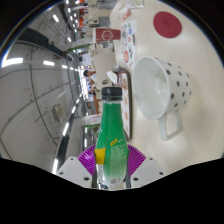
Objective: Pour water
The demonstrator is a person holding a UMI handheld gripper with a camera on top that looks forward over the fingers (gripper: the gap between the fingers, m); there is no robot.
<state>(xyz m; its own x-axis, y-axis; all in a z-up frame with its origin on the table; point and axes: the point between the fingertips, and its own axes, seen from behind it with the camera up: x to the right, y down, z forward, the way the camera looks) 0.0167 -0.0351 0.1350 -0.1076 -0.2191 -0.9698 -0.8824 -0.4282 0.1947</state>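
Claw (112,163) closed on a green bottle (113,135): both fingers with magenta pads (92,156) press its lower body from either side. Bottle rises straight ahead from between the fingers, green cap (111,94) on, label band partway up. View is tilted, so the table (200,70) appears slanted. Just ahead and to the right of the bottle: a white cup with dark dots (165,86), mouth turned toward the claw, handle at its lower right side. Bottle cap sits near the cup's rim, not touching. Beyond the cup, a red round object (164,22) and a printed package (109,35) on the table.
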